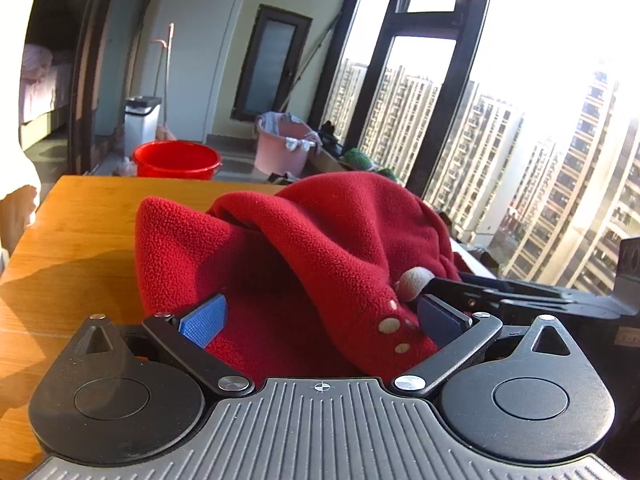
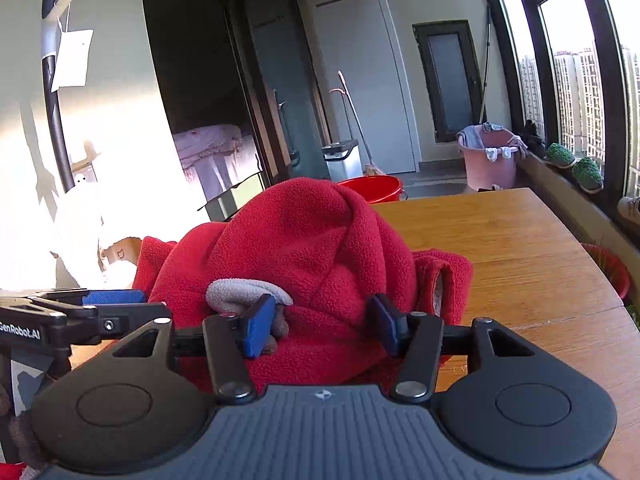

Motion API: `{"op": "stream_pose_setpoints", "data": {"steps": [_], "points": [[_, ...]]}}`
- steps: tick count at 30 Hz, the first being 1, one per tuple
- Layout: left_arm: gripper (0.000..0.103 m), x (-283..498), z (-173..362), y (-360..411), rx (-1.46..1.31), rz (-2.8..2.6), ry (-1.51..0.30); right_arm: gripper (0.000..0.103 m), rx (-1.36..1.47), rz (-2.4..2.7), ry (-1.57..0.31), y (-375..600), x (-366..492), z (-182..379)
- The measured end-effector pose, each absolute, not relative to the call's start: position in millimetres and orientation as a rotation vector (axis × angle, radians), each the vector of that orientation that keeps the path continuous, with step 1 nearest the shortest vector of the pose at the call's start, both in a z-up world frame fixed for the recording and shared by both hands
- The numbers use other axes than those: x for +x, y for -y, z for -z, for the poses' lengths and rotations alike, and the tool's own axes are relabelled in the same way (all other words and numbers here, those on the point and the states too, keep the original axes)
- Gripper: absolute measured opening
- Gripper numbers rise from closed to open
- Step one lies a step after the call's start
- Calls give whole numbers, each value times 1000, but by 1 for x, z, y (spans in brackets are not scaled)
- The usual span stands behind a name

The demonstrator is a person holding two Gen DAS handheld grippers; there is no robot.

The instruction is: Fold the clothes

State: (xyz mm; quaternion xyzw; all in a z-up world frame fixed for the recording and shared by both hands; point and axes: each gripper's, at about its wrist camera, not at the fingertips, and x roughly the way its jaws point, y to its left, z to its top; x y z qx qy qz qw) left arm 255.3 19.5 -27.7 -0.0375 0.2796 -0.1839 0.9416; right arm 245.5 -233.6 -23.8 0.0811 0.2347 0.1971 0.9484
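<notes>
Red fleece garment (image 1: 304,248) sits bunched in a tall heap on your wooden counter (image 1: 80,232), nothing about it flat or squared, so by my reading the folding has hardly begun. Going left to right: your left tongs (image 1: 320,320) stand wide, the blue pads (image 1: 204,320) apart with fleece lying loose between them and a row of pale snaps near the right pad; they grip nothing. Beside them your right tongs (image 2: 320,326) stand about half open around a hump of fleece, a grey lining flap (image 2: 244,292) against the left pad; I cannot tell whether the pads press the cloth. What is left looks like nearly everything: spreading it out, smoothing it, bringing sleeves and sides in, then doubling it over.
</notes>
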Motion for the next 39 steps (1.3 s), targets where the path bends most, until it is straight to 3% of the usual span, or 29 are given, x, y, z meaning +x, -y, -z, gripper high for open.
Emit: {"op": "stream_pose_setpoints", "data": {"steps": [2,6,11,15,18,22,31,35,39], "points": [[103,260,30,-17,-60,367,-592,56,159,-397,-481,232,245,20],[103,263,32,-11,-28,349,-609,70,173,-428,-446,234,231,-8],[103,262,33,-13,-58,350,-610,64,316,-592,-423,245,222,-33],[103,257,32,-16,-79,358,-602,60,351,-487,-596,246,248,9],[103,258,31,-22,-115,379,-605,56,409,-497,-593,255,247,29],[103,257,32,-20,-105,373,-610,56,328,-476,-602,249,243,16],[103,256,32,-18,-104,368,-608,58,134,-526,-431,218,257,-54],[103,256,33,-20,-121,375,-605,80,15,-452,-459,198,288,-46],[103,258,33,-26,-162,399,-609,83,33,-358,-654,198,325,6]]}}
